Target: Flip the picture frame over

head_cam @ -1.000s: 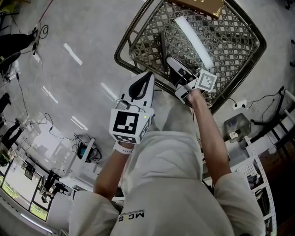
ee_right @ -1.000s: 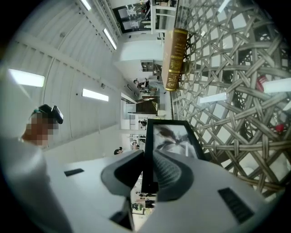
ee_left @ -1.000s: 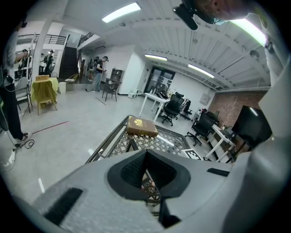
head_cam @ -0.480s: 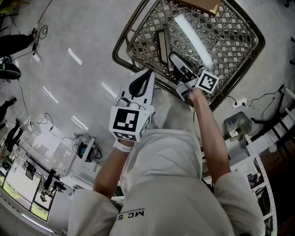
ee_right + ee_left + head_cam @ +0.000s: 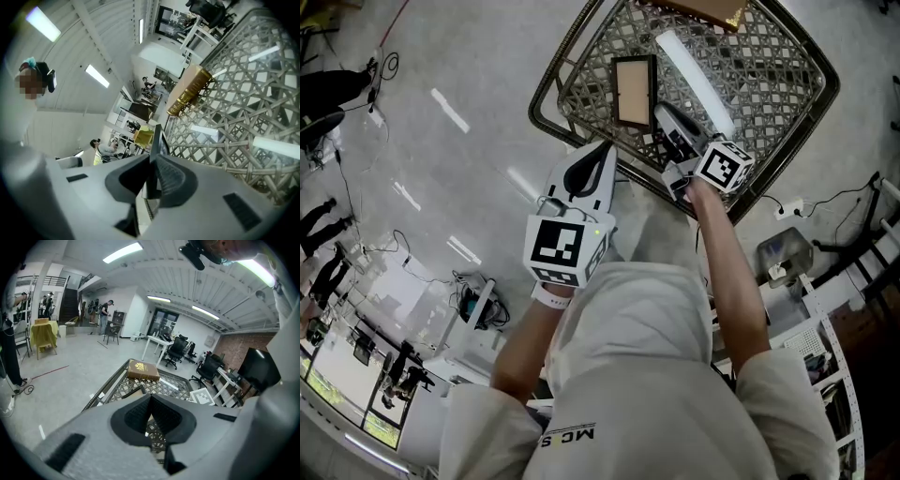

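Now picture frame [image 5: 634, 91] between closing right tool [image 5: 666, 114] jaws.

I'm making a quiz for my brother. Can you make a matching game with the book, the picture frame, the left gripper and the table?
Things: 1 book; 2 picture frame; 3 left gripper; 4 table.
Descriptions: a jaws together, nothing held; b woven lattice top; c brown with gold, at the table's far edge; d dark rim, brown middle.
Pairs: 1-c; 2-d; 3-a; 4-b.
The frame sits in the right gripper's closing jaws.
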